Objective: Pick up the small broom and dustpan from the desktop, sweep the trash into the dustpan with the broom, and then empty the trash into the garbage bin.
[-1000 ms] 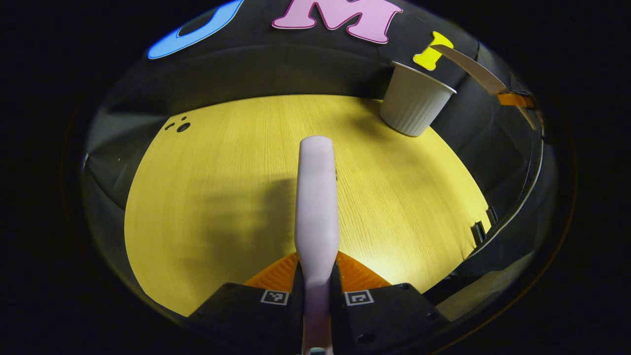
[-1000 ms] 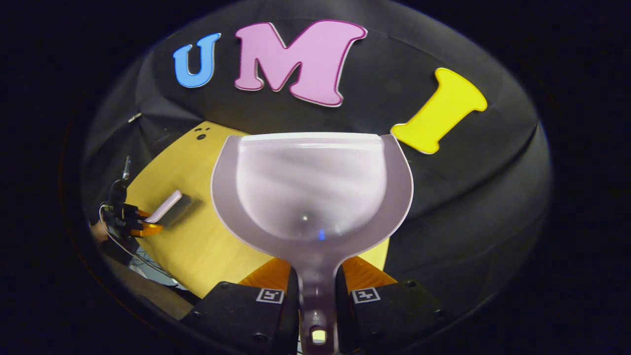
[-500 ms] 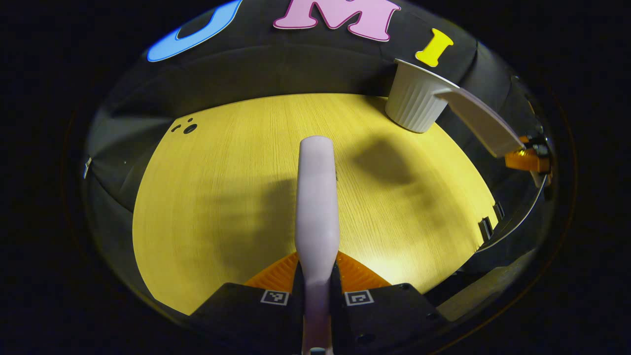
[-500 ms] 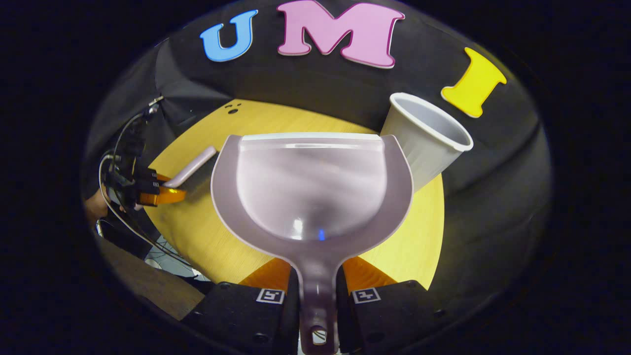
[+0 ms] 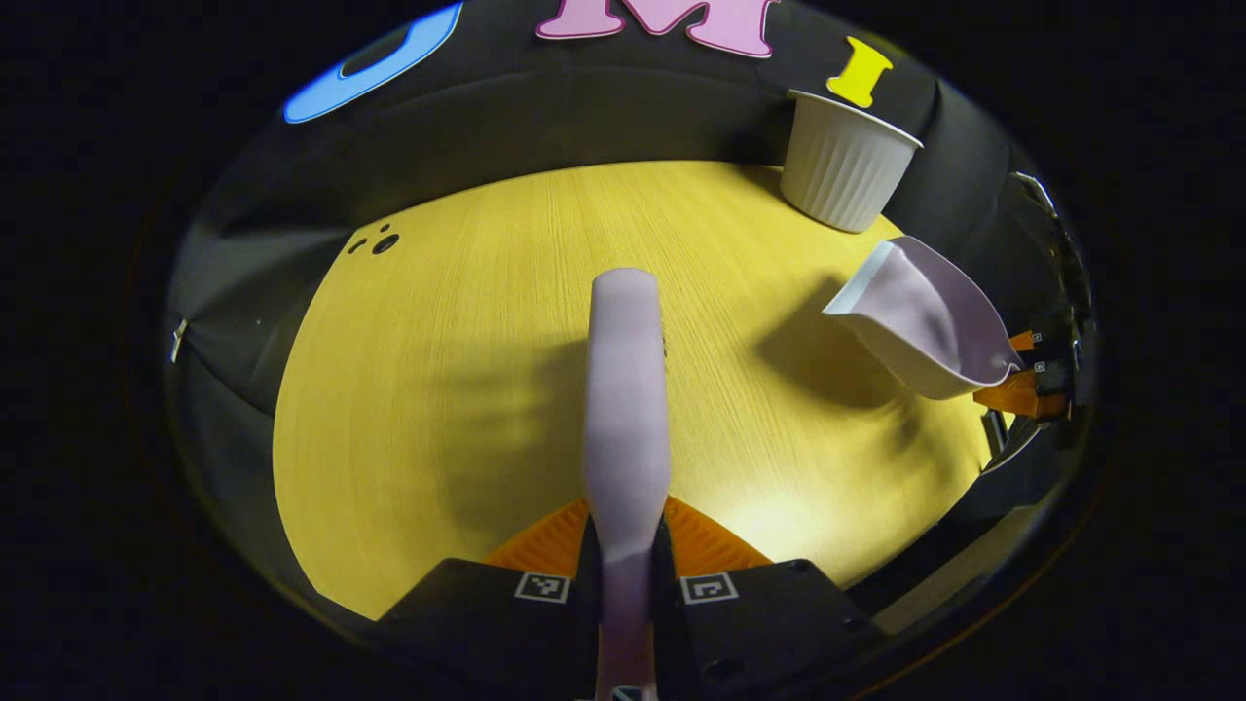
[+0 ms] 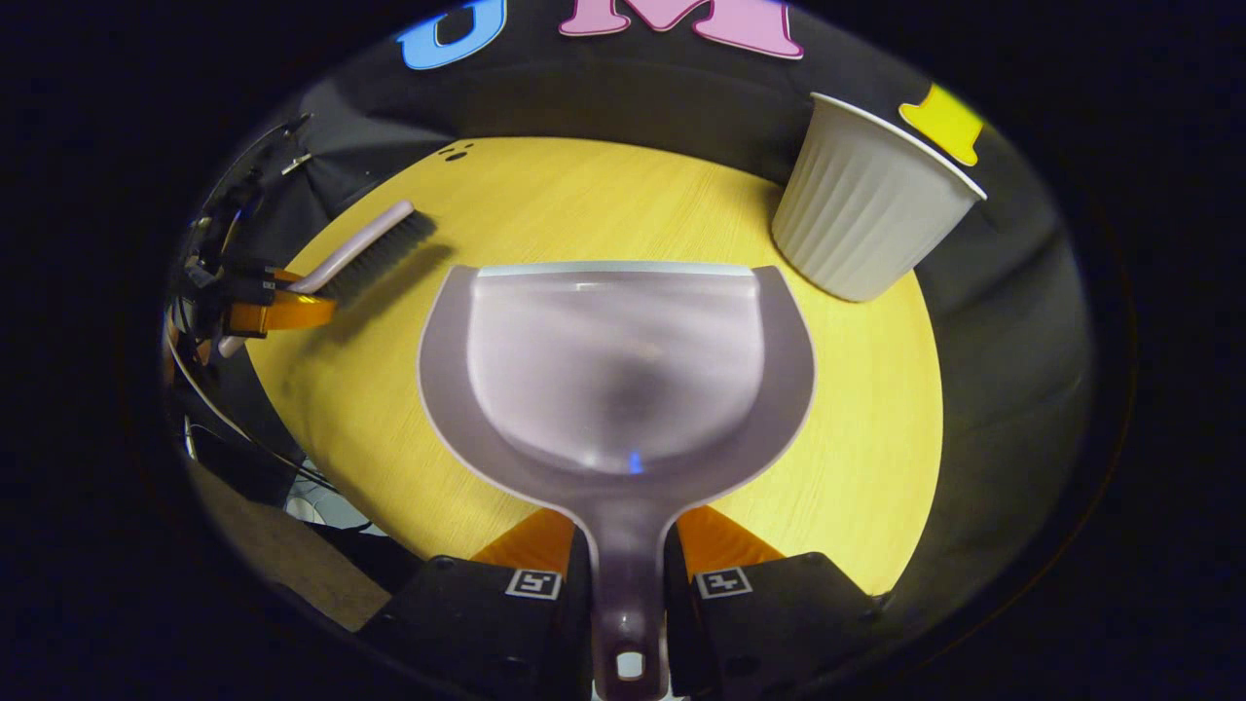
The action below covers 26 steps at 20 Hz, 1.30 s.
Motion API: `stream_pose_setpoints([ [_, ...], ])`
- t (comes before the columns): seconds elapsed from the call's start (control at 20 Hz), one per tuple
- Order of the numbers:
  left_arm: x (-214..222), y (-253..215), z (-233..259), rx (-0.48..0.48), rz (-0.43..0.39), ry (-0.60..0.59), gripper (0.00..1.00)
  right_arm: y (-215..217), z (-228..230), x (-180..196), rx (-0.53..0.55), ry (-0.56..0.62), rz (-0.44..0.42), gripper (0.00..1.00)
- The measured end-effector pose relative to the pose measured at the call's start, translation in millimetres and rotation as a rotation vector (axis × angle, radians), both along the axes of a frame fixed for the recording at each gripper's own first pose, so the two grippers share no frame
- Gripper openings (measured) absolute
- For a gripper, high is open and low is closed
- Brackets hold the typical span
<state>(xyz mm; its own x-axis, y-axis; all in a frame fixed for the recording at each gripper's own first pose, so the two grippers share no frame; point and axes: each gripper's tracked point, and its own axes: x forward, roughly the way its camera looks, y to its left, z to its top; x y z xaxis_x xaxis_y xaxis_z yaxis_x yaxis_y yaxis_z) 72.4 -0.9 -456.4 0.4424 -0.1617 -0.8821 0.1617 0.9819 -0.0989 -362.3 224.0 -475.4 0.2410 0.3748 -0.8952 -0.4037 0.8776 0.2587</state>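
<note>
Left gripper [image 5: 626, 545]: both fingers clamped on the broom [image 5: 626, 389] handle; broom held above the desk [image 5: 467, 350]. In the right gripper view the broom [image 6: 365, 251] shows at far left, dark bristles pointing down toward the desk. Right gripper [image 6: 628, 570]: both fingers clamped on the dustpan [image 6: 615, 370] handle; pan held over the desk, mouth facing away. Bin [image 6: 866, 209]: white, ribbed, upright at the far right desk edge, apart from the dustpan.

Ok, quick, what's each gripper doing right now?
Left gripper: shut on the broom.
Right gripper: shut on the dustpan.
</note>
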Motion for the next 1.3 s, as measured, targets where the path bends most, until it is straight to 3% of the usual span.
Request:
stream_pose_setpoints([
  [0.5,11.2,10.1,-33.3,0.088,-0.021,0.047,0.28,7.1,-41.0,-3.4,-0.008,0.079,0.01,0.36],
  [1.1,-1.4,23.1,-24.1,0.178,-0.059,0.037,0.37,4.1,-21.3,-0.3,0.039,0.067,-0.006,0.39],
  [1.15,-3.6,23.3,-20.3,0.182,-0.066,0.032,0.3,3.4,-15.0,0.6,0.045,0.055,-0.008,0.35],
  [1.2,-5.9,23.2,-15.5,0.184,-0.071,0.024,0.37,2.3,-8.7,2.0,0.051,0.041,-0.011,0.39],
  [1.3,-8.1,23.5,-0.8,0.186,-0.076,0.003,0.37,-1.6,5.7,6.4,0.066,0.006,-0.023,0.39],
])
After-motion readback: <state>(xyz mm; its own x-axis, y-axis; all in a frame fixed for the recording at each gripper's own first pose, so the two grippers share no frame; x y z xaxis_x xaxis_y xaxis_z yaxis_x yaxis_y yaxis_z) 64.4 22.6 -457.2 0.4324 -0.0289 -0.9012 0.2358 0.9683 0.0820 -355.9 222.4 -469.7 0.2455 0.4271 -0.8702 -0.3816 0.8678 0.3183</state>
